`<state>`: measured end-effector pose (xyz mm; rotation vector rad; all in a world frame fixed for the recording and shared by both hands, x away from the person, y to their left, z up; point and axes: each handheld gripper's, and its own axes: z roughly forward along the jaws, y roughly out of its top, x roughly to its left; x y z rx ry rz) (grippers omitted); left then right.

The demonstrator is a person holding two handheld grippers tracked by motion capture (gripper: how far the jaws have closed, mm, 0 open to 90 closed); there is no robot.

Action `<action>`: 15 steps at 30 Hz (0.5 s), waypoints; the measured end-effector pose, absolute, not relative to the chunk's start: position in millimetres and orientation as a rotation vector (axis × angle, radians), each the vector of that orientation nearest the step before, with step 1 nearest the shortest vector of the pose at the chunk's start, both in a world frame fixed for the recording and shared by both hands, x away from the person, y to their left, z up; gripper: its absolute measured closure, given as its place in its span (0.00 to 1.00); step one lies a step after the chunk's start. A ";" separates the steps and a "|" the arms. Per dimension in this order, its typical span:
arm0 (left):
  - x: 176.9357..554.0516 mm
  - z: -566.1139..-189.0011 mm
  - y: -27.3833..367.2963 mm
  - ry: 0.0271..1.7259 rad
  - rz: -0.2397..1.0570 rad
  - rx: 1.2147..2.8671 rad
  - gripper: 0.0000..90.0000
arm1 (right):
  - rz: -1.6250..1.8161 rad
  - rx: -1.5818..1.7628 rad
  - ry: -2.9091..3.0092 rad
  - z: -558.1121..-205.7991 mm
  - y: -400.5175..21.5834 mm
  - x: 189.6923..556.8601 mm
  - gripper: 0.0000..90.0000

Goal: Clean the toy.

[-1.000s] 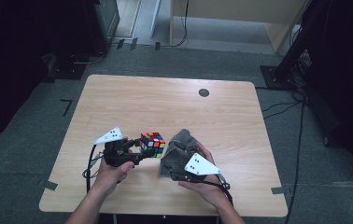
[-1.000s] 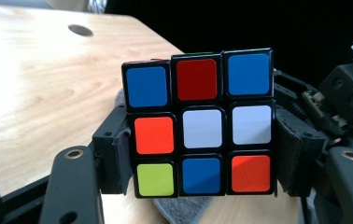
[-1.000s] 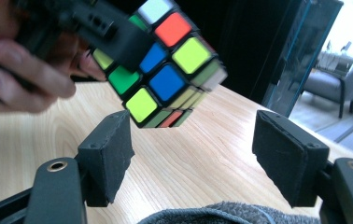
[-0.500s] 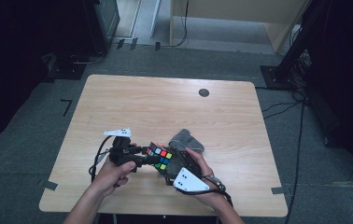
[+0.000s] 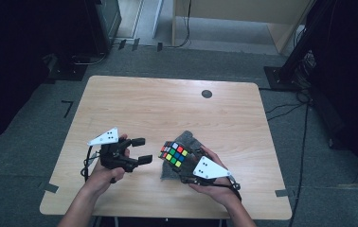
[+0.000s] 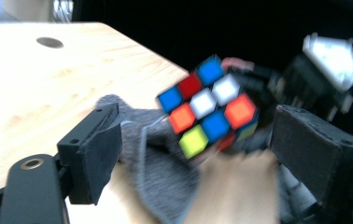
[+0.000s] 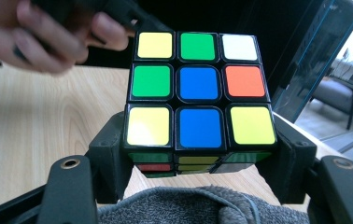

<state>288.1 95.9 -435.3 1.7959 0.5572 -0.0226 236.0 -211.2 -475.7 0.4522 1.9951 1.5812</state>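
My right tongs (image 7: 198,179) clamp the cube (image 7: 198,93); my left tongs (image 6: 212,154), just opened, hold nothing. A loose pinch could drop it onto the cloth (image 5: 179,165).

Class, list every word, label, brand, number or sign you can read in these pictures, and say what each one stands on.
None: no readable text stands anywhere.
The puzzle cube shows plain coloured squares without letters or a logo.
The grey cloth, the wooden table and the white plates on the left gripper and right gripper carry no writing.
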 end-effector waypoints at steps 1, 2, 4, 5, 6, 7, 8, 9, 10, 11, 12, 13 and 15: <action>287.2 -436.7 95.1 0.553 0.006 1.817 0.18 | 1.598 0.470 1.993 -473.2 -213.8 236.9 0.39; 285.5 -438.9 93.1 0.548 0.054 1.834 0.18 | 1.605 0.481 1.995 -471.7 -215.1 237.6 0.39; 284.0 -439.7 90.5 0.544 0.061 1.836 0.19 | 1.626 0.523 2.016 -468.5 -218.2 238.4 0.39; 282.9 -439.3 89.1 0.545 0.062 1.824 0.19 | 1.641 0.539 2.029 -467.3 -219.5 238.9 0.39; 282.2 -438.5 88.0 0.545 0.065 1.812 0.19 | 1.656 0.556 2.044 -466.4 -220.5 239.1 0.39; 281.5 -437.7 87.3 0.543 0.059 1.803 0.19 | 1.667 0.579 2.059 -465.6 -221.2 239.0 0.39; 280.1 -436.9 87.2 0.530 0.071 1.797 0.19 | 1.685 0.594 2.076 -465.1 -221.8 239.4 0.39; 277.9 -436.3 87.2 0.512 0.093 1.796 0.19 | 1.705 0.610 2.094 -464.5 -222.1 239.7 0.39; 275.1 -435.8 87.3 0.488 0.128 1.804 0.19 | 1.711 0.620 2.104 -464.0 -222.1 239.8 0.39; 271.4 -435.9 86.7 0.451 0.190 1.824 0.19 | 1.706 0.627 2.110 -463.5 -221.9 239.8 0.39; 269.1 -436.6 85.5 0.438 0.234 1.843 0.19 | 1.703 0.636 2.113 -462.7 -221.4 239.8 0.39; 266.8 -438.5 83.1 0.423 0.293 1.877 0.19 | 1.705 0.645 2.113 -462.2 -221.3 239.8 0.39; 264.1 -444.1 76.7 0.405 0.341 1.921 0.19 | 1.721 0.682 2.110 -460.7 -220.6 239.8 0.39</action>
